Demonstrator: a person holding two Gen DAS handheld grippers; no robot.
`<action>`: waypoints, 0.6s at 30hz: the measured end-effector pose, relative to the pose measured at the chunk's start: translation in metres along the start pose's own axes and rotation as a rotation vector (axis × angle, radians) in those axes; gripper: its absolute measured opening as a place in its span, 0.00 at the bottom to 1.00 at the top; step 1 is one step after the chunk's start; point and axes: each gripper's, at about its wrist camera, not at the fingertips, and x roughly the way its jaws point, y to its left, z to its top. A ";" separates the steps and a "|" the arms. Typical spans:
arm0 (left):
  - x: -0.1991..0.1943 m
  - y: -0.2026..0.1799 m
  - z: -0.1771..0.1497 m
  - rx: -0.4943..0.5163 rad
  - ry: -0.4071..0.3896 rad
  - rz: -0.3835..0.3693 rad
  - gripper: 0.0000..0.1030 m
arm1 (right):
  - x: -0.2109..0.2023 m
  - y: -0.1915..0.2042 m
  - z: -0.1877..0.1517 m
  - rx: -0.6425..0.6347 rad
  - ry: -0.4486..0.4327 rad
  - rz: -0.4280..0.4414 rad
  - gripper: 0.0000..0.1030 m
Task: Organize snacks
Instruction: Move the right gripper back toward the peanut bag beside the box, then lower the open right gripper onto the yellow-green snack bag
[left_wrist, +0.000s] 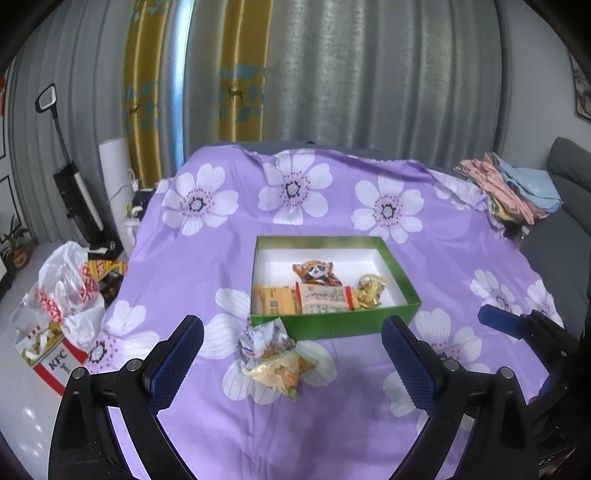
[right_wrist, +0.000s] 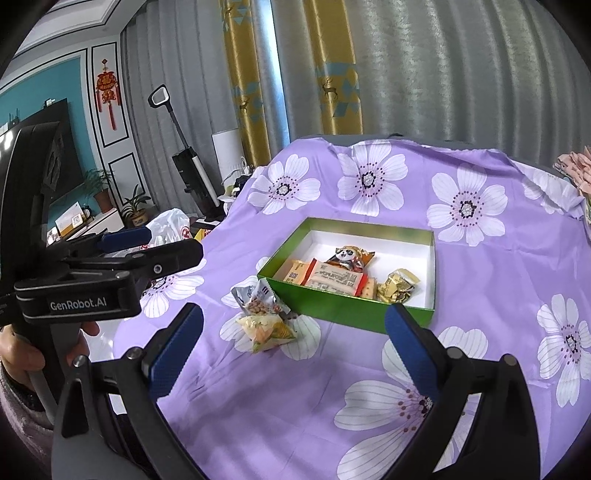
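A: Two loose snack packets (left_wrist: 273, 354) out on the purple cloth, just ahead of the left gripper (left_wrist: 291, 349), sitting between its fingers (left_wrist: 177, 363). Rest is already in the green box (left_wrist: 332, 323) beyond the fingertips.

B: Handling?

A: Looks light, crinkly, foil-slick, soft contents. Likely crushes. I'd pinch the crimped top seam of the silver one (right_wrist: 258, 295), not the belly.

B: Fingers?

A: Both pairs spread wide, nothing held. Right gripper (right_wrist: 293, 349) hangs further back; packets lie ahead, toward its left finger (right_wrist: 177, 360).

B: Surface?

A: Cloth-covered counter (right_wrist: 480, 258), wrinkly, may snag.
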 end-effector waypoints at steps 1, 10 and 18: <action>0.001 0.001 -0.001 -0.004 0.005 -0.004 0.94 | 0.001 0.000 -0.001 0.001 0.003 0.001 0.96; 0.015 0.010 -0.009 -0.021 0.051 0.001 0.94 | 0.020 0.001 -0.010 0.008 0.056 0.007 0.96; 0.034 0.021 -0.018 -0.050 0.103 -0.010 0.94 | 0.037 0.001 -0.016 0.017 0.099 0.018 0.96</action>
